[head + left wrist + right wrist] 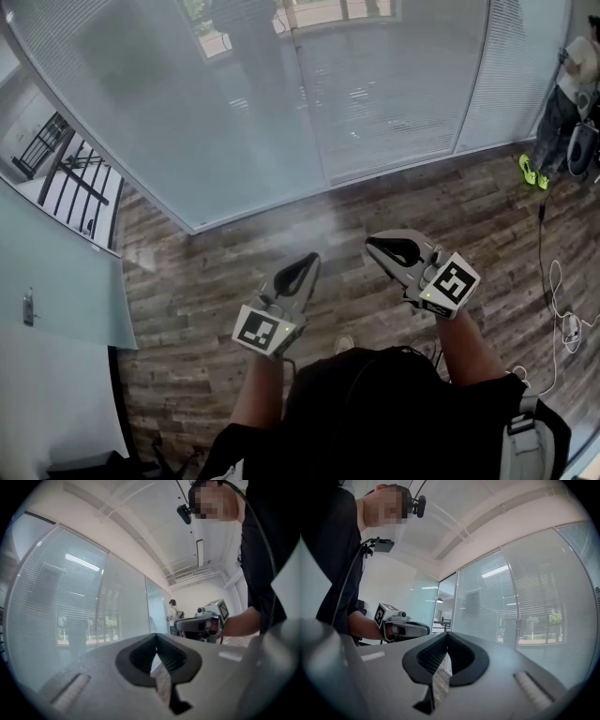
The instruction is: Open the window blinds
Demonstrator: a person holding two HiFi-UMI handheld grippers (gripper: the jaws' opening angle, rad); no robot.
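Note:
Closed slatted window blinds [375, 94] hang behind tall glass panels across the far side of the room; they also show as the blinds [61, 597] and the blinds [534, 602] in the two gripper views. My left gripper [312, 259] and right gripper [371, 245] are held level side by side over the wooden floor, well short of the glass. Both are shut with nothing between the jaws. In the left gripper view the left gripper [156, 637] has its tips touching, and the right gripper [201, 623] shows beside it. The right gripper [447, 634] is the same, with the left gripper [405, 629] alongside.
Another person [572, 94] in yellow-green shoes [532, 171] stands at the far right by the glass. A thin cable [553, 281] and a small white device [569, 325] lie on the wooden floor [216, 281] at right. A frosted glass door [56, 281] with a handle stands at left.

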